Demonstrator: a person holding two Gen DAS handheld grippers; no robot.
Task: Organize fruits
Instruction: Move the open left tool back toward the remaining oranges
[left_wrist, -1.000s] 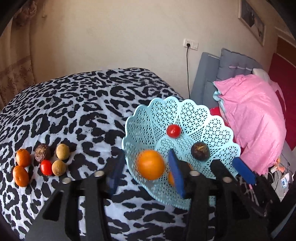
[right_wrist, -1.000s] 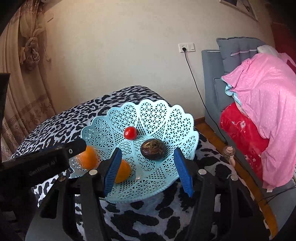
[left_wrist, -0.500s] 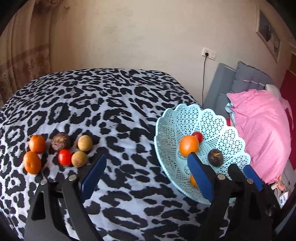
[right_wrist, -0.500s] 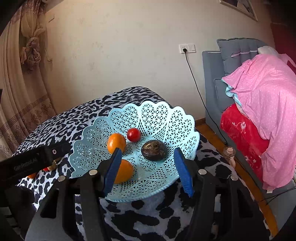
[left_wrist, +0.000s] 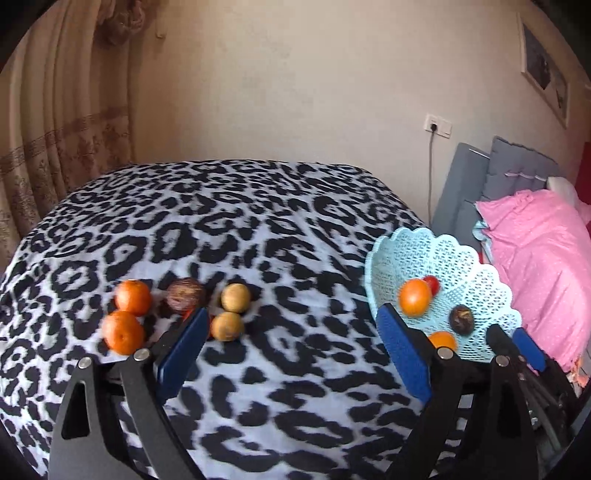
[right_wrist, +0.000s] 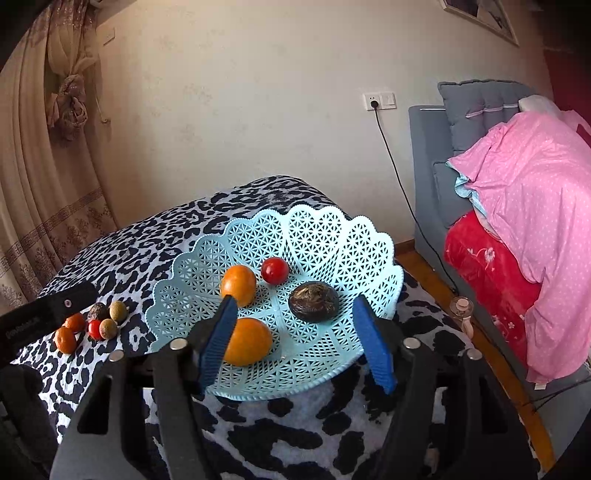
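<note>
A light blue lattice basket (right_wrist: 332, 236) (left_wrist: 476, 273) sits at the right end of the leopard-print table. It holds two oranges (right_wrist: 239, 283) (right_wrist: 248, 341), a red tomato (right_wrist: 274, 270) and a dark passion fruit (right_wrist: 314, 301). On the cloth to the left lie two oranges (left_wrist: 133, 296) (left_wrist: 123, 331), a dark passion fruit (left_wrist: 184, 295), two tan round fruits (left_wrist: 235, 297) (left_wrist: 227, 326) and a tomato mostly hidden behind my left finger. My left gripper (left_wrist: 291, 350) is open and empty above the cloth between pile and basket. My right gripper (right_wrist: 297, 341) is open and empty over the basket's near side.
The leopard-print cloth (left_wrist: 236, 229) covers the whole table. A grey sofa with pink bedding (right_wrist: 532, 206) stands right of the table. A curtain (left_wrist: 55, 110) hangs at the left. A wall socket with a cable (right_wrist: 376, 101) is behind the basket.
My left gripper has drawn back from the basket and swung left toward the fruit pile. An orange it was over now rests in the basket. My right gripper has held still.
</note>
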